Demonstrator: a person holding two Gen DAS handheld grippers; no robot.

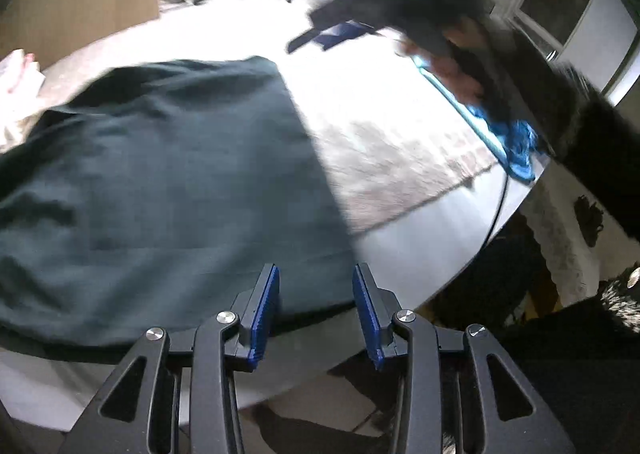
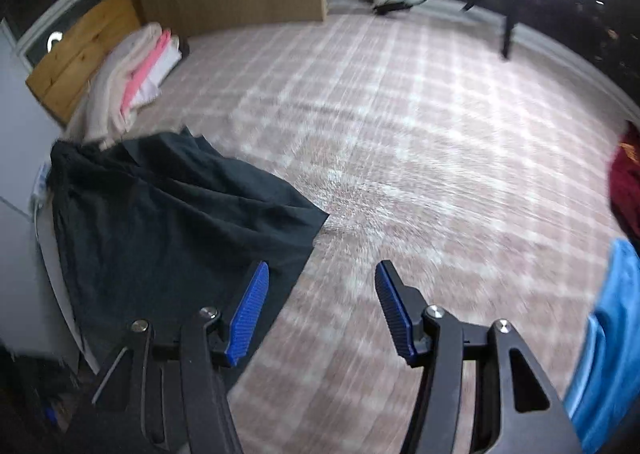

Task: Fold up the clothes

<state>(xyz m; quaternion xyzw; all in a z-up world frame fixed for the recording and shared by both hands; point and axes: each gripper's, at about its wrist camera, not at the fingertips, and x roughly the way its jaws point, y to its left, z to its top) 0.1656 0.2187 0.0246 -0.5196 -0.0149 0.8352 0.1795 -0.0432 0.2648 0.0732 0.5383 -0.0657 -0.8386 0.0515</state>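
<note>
A dark green garment (image 1: 160, 181) lies flat and folded on the pink plaid sheet (image 1: 384, 149), its near hem hanging at the bed's edge. My left gripper (image 1: 316, 274) hovers open above that near right corner, with nothing between its blue pads (image 1: 264, 310). In the right wrist view the same garment (image 2: 168, 221) lies rumpled at the left. My right gripper (image 2: 322, 266) stands open over the bare plaid sheet (image 2: 400, 157) beside the garment's right corner and holds nothing. The right gripper (image 1: 316, 41) also shows blurred at the top right of the left wrist view, held by a hand in a dark fuzzy sleeve.
A stack of folded cream, pink and white clothes (image 2: 132, 77) rests at the far left against a wooden board (image 2: 80, 53). A blue cloth (image 2: 612, 334) and a dark red cloth (image 2: 628, 181) lie at the right edge. The bed's edge (image 1: 440, 246) drops to a tiled floor.
</note>
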